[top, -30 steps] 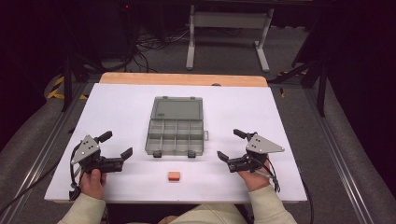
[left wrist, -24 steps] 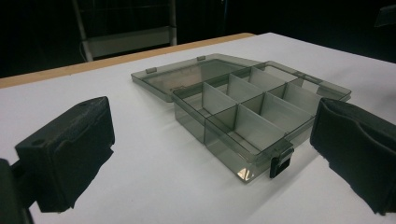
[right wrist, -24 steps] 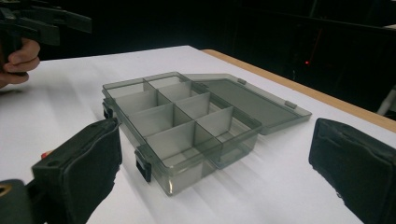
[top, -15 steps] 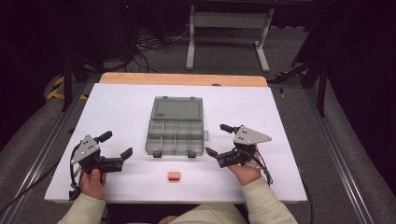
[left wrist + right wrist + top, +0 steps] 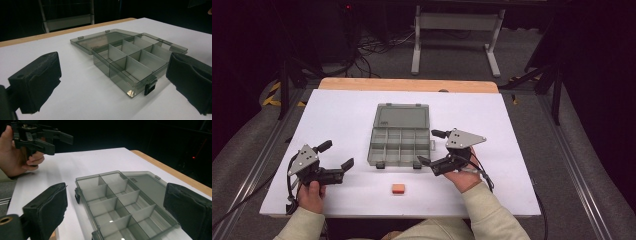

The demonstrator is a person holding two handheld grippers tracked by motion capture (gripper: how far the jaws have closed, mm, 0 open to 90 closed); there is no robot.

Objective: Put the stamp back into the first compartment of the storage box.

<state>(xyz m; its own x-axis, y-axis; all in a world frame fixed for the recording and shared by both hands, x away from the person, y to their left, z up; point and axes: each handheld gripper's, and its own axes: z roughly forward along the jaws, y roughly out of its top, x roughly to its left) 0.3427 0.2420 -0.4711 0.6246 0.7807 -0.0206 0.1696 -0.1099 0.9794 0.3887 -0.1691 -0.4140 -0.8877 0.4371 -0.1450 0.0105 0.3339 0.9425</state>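
Open compartment box (image 5: 399,136) lies mid-table, lid folded back to the far side.
Right gripper (image 5: 435,149), jaws spread and holding nothing, sits just beside its near right corner; left gripper (image 5: 335,156), likewise released, rests well left of it.

Smoky clear compartment box (image 5: 400,141) mid-table, lid open flat (compartments empty); orange block (image 5: 398,188) near front edge.

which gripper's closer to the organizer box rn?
Right. The right gripper sits just off the organizer box at its near right corner; the left gripper is off to the box's left, a clear gap between.
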